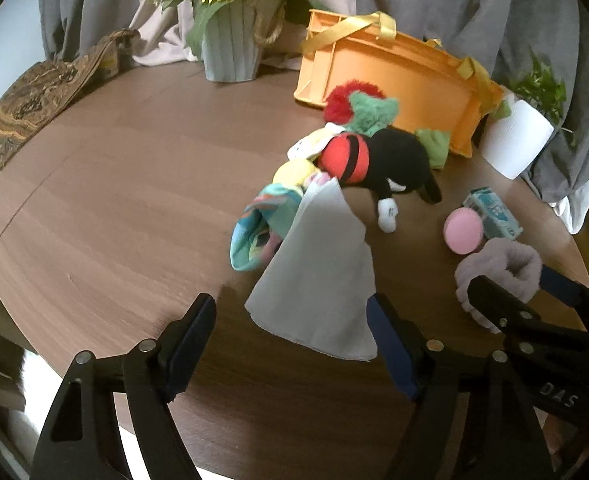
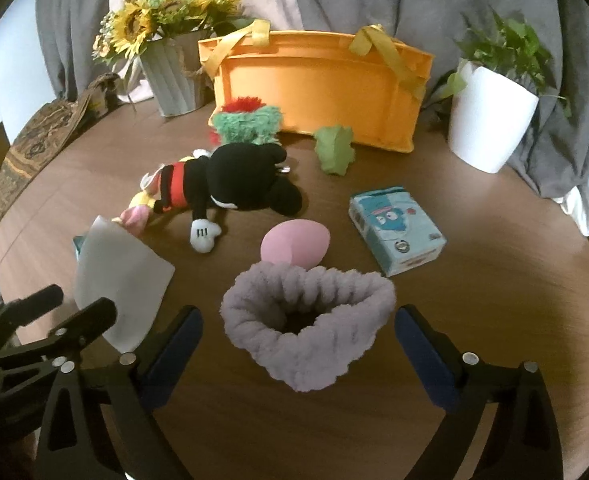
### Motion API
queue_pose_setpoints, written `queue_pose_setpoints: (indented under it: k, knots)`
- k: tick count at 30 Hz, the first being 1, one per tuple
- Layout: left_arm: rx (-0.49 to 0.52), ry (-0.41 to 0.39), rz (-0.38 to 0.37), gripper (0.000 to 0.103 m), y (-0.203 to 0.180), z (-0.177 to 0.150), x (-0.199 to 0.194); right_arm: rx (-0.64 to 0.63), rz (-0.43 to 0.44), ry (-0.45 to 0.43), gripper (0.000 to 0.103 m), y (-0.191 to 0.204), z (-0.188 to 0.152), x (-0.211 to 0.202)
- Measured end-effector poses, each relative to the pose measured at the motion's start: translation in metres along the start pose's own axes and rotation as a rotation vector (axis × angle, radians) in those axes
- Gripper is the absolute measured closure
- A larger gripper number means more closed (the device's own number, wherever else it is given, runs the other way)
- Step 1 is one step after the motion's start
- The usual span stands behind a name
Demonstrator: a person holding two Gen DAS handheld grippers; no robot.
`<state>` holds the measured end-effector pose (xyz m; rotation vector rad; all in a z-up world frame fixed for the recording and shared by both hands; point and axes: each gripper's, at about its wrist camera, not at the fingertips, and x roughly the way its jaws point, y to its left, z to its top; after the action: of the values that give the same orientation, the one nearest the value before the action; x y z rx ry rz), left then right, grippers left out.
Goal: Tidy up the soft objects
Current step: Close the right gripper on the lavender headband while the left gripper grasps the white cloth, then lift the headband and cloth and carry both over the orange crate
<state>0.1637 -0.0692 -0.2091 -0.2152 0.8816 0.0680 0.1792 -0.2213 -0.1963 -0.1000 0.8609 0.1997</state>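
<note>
A white cloth lies on the brown table, its near corner between the fingers of my left gripper, which stands open around it. A fluffy lilac headband lies between the fingers of my right gripper, also open, pads clear of it. Behind them lie a black plush mouse, a green and red plush, a pink sponge, a green cloth and a teal patterned cloth. An orange bag stands at the back.
A blue tissue pack lies right of the sponge. A sunflower pot stands at the back left, a white plant pot at the back right. A patterned runner hangs over the table's left edge. Grey curtains close the back.
</note>
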Motion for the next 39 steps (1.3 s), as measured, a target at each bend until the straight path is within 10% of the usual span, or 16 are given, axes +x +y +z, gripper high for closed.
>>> queue_pose_setpoints:
  k: [8,19,39]
  knots:
    - [0.009,-0.006,0.002,0.050,-0.010,0.000,0.007,-0.029,0.005,-0.002,0.020,-0.004,-0.002,0.004]
    - [0.033,-0.015,-0.038,0.092,-0.022,-0.002,-0.007,-0.021,0.052,0.005,0.067,-0.015,-0.003,0.000]
    - [0.138,-0.189,-0.089,0.094,-0.043,0.054,-0.063,0.026,0.083,-0.090,0.075,-0.022,0.033,-0.046]
